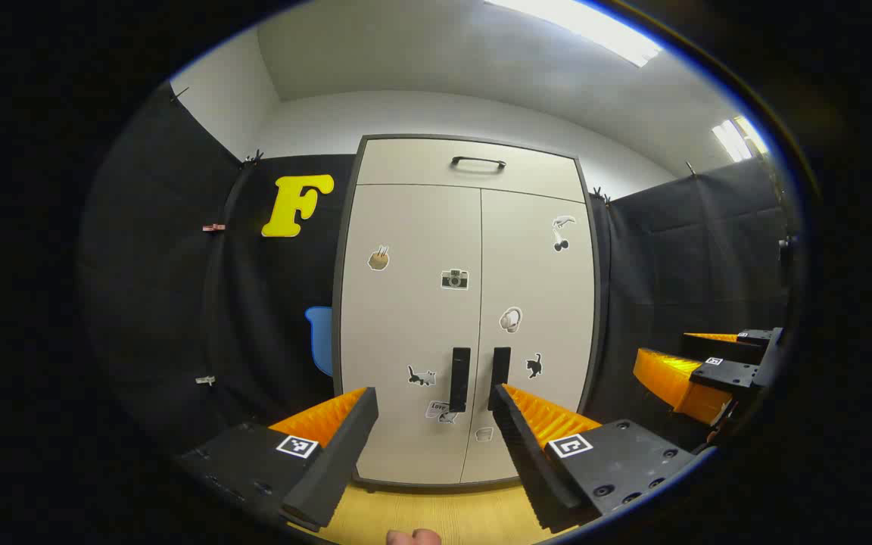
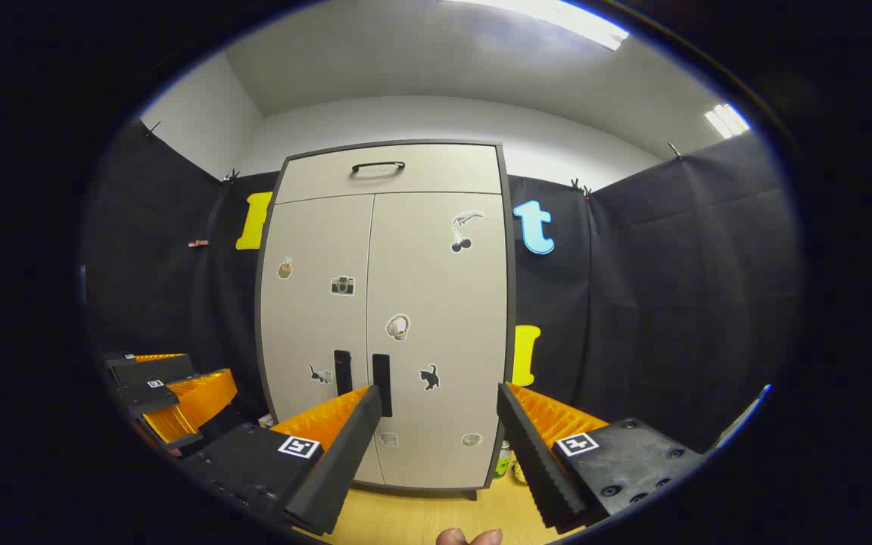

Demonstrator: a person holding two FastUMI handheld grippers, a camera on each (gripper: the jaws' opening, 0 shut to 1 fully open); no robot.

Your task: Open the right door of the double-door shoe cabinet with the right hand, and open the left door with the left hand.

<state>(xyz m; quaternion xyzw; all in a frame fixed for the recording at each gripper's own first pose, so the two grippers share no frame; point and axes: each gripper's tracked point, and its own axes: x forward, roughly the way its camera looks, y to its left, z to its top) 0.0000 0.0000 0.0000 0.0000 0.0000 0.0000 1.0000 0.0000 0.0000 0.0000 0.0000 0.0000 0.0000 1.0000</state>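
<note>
Nearest in the left gripper view, the left tool [image 1: 434, 412] has its fingers spread wide and pinches nothing; in the right gripper view the right tool [image 2: 440, 412] is likewise spread and empty. Both hang well short of the shoe cabinet [image 1: 413, 318], which stands on the pale wooden floor [image 1: 436, 511] against the black booth wall, both doors shut. The left door handle [image 1: 459, 378] and the right door handle [image 1: 500, 377] are narrow vertical bars just beside each other at the centre seam, and that closeness is the main risk: a finger coming in slightly off line could straddle the wrong bar, or catch both, so the wrong door swings. With the two tools working near the same seam they could also knock together, and a door pulled wide may strike the other tool. A shallow pinch on such a thin bar may slip off under the pull. The cabinet's inside and hinges are hidden, its foot is partly covered by the fingers, and the small things by its lower right corner are too small to name.
</note>
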